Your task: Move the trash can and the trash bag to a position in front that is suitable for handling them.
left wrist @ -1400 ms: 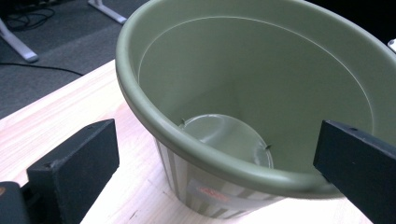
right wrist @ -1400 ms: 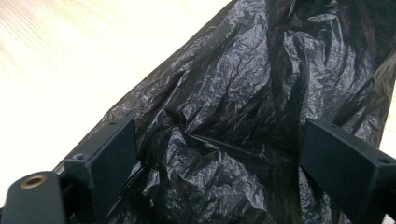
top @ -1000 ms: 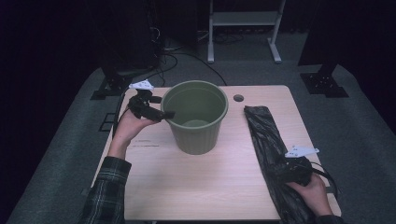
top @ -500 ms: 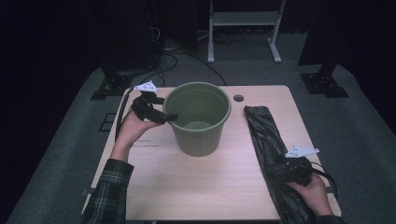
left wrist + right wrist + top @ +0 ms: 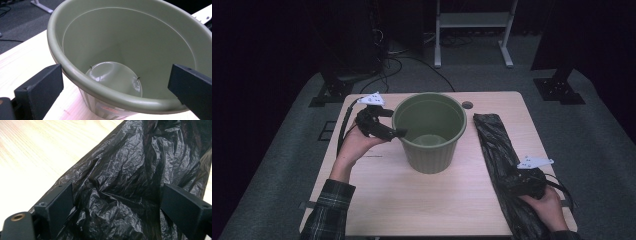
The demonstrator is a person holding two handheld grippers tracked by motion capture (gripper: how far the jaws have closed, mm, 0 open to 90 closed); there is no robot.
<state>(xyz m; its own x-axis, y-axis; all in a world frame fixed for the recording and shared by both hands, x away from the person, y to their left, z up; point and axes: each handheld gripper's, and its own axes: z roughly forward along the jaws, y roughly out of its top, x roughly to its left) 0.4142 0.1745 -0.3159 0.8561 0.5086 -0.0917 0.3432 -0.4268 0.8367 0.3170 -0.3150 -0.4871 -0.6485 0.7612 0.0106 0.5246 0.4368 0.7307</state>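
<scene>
A green plastic bucket (image 5: pixel 429 132) stands upright and empty in the middle of the wooden table (image 5: pixel 377 200). My left gripper (image 5: pixel 398 133) is at the bucket's left rim. In the left gripper view the bucket (image 5: pixel 100 37) fills the space ahead, and the left gripper (image 5: pixel 115 75) is wide open with the near rim running between its jaws, untouched by either pad. A crumpled black plastic bag (image 5: pixel 492 140) lies lengthwise along the table's right side. My right gripper (image 5: pixel 516 175) rests low over its near half. Seen close, that gripper (image 5: pixel 117 192) is open and the bag (image 5: pixel 130 157) bulges between the jaws.
A small round cable hole (image 5: pixel 467 105) sits in the tabletop behind the bucket. Beyond the table, a white frame (image 5: pixel 472 20) and black stand feet (image 5: pixel 559 90) rest on the grey floor, with cables at the back left. Bare wood lies in front of the bucket.
My left gripper has moved a little to the right, and the bucket has shifted slightly right with it. The right gripper and the bag have stayed put.
</scene>
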